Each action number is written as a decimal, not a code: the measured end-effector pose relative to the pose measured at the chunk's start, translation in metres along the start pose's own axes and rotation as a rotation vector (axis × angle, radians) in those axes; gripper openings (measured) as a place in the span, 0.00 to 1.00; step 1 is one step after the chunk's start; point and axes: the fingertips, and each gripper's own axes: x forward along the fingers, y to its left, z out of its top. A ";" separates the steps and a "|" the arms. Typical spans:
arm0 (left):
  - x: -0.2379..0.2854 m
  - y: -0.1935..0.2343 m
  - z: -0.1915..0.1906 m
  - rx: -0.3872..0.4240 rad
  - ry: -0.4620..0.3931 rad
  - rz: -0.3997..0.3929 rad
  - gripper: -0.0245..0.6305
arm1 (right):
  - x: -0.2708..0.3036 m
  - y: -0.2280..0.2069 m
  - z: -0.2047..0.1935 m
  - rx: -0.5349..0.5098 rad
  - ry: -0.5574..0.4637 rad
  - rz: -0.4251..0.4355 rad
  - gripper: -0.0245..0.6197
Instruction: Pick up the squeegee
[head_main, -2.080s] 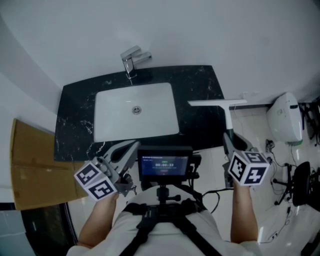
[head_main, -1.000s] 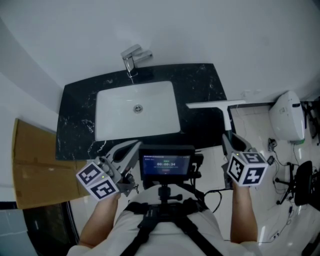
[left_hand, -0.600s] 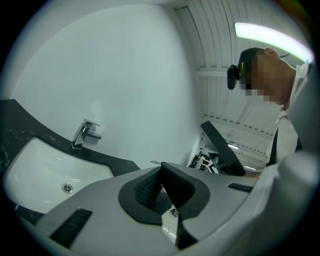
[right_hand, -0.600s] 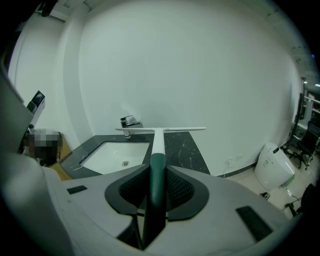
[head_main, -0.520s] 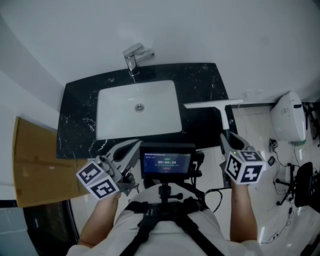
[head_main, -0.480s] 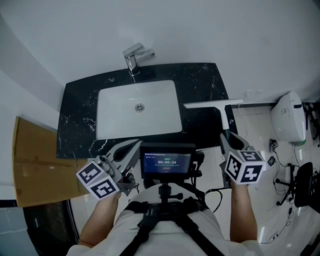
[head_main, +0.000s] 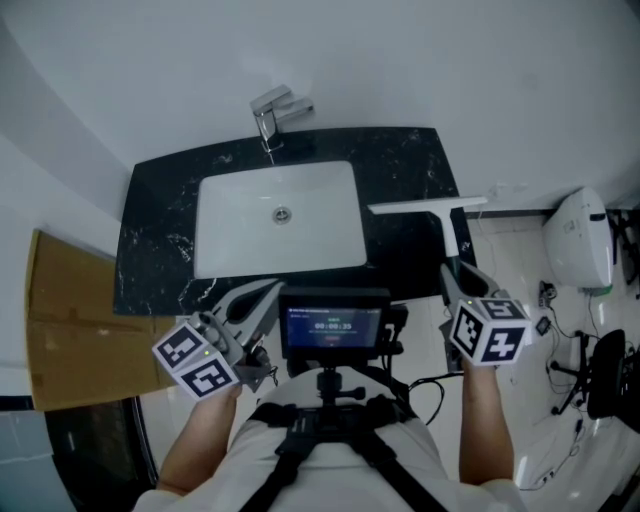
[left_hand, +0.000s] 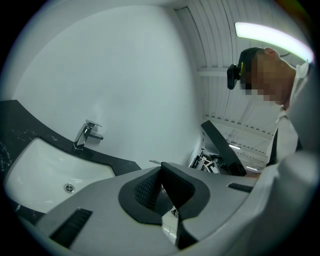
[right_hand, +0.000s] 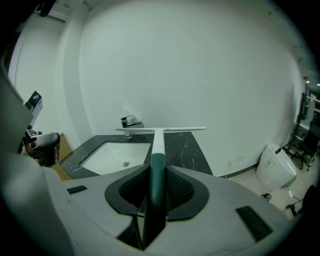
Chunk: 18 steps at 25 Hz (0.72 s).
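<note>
The squeegee (head_main: 427, 206) has a long white blade, a white neck and a dark green handle. It is held up over the right end of the black counter (head_main: 150, 230), blade farthest from me. My right gripper (head_main: 455, 278) is shut on the green handle. In the right gripper view the handle (right_hand: 152, 180) runs straight between the two pads and the blade (right_hand: 160, 129) lies crosswise ahead. My left gripper (head_main: 262, 295) hangs near my waist below the counter's front edge. In the left gripper view it (left_hand: 161, 186) is shut, its pads meeting with nothing between them.
A white basin (head_main: 230, 230) is set in the counter, with a chrome faucet (head_main: 272, 112) behind it against the white wall. Flat cardboard (head_main: 70, 320) lies to the left. A white fixture (head_main: 580, 240) and cables sit on the floor at right. A small monitor (head_main: 333, 325) is mounted at my chest.
My right gripper and the squeegee have drifted slightly left over the counter's right end. The left gripper has stayed where it was.
</note>
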 end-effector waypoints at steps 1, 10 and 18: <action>0.000 0.000 0.000 0.000 0.000 0.001 0.03 | 0.001 0.000 0.000 0.000 0.001 0.000 0.17; -0.001 0.000 0.001 0.000 -0.006 0.018 0.03 | 0.014 -0.002 0.000 -0.003 0.015 0.007 0.17; -0.003 0.007 0.003 -0.006 -0.008 0.023 0.03 | 0.028 0.000 0.002 -0.003 0.027 0.007 0.17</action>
